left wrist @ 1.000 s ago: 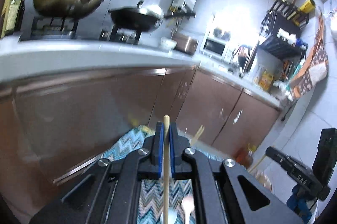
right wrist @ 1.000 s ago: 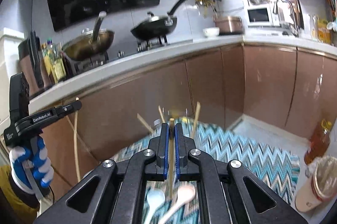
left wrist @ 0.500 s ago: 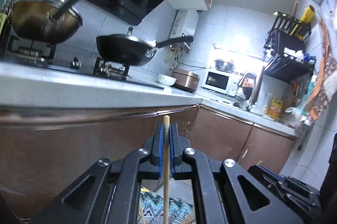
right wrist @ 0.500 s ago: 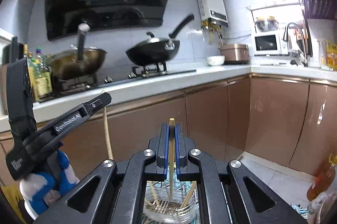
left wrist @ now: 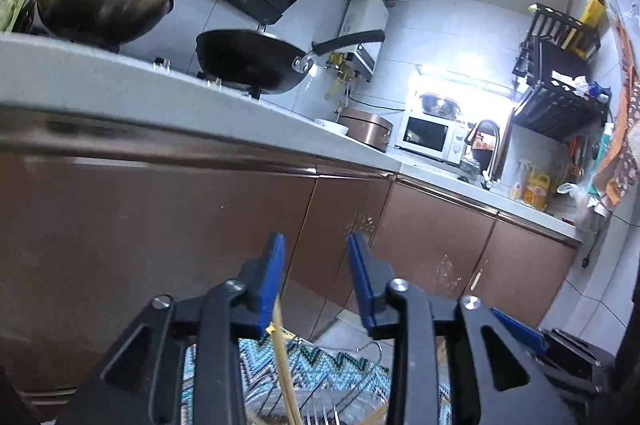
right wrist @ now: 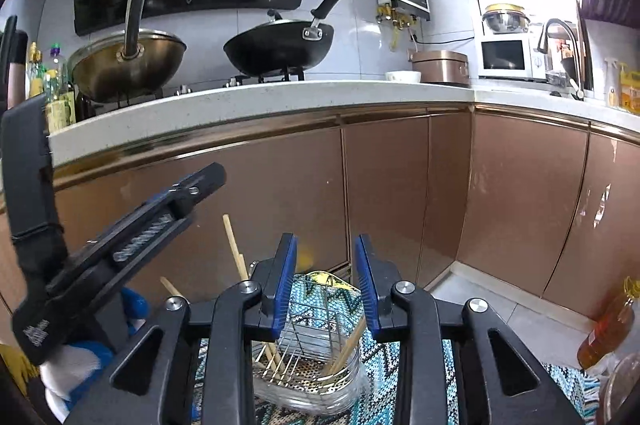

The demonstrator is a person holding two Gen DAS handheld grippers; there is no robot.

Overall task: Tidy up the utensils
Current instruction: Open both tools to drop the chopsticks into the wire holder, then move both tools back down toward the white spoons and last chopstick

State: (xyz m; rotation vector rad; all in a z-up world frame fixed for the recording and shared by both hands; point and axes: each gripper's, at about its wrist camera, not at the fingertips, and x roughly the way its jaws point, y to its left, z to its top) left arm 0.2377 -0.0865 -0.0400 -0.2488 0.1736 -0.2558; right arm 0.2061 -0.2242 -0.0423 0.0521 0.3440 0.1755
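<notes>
My left gripper [left wrist: 315, 250] hovers over a wire utensil holder [left wrist: 320, 405], and its jaws are opening. A wooden chopstick [left wrist: 286, 365] slants down from under the left pad into the holder, with no pad pressing on it. In the right wrist view my right gripper [right wrist: 326, 251] is also opening just above the same wire utensil holder [right wrist: 316, 329]. Several chopsticks lean inside it, one chopstick [right wrist: 347, 345] directly below the jaws. Nothing sits between the right pads. The left gripper [right wrist: 120, 245] shows at the left, held by a blue-gloved hand [right wrist: 80, 365], with a chopstick [right wrist: 234, 249] beside it.
The holder stands on a blue chevron mat [right wrist: 384, 365] on the floor. Brown cabinets [right wrist: 384, 193] and a white counter [right wrist: 280, 97] rise close behind, bearing a black wok [right wrist: 280, 49] and a brass pan [right wrist: 128, 65]. An oil bottle [right wrist: 608, 325] stands at the right.
Both grippers came down over the wire holder and their jaws parted. The chopstick each one held has slipped free and dropped into the holder.
</notes>
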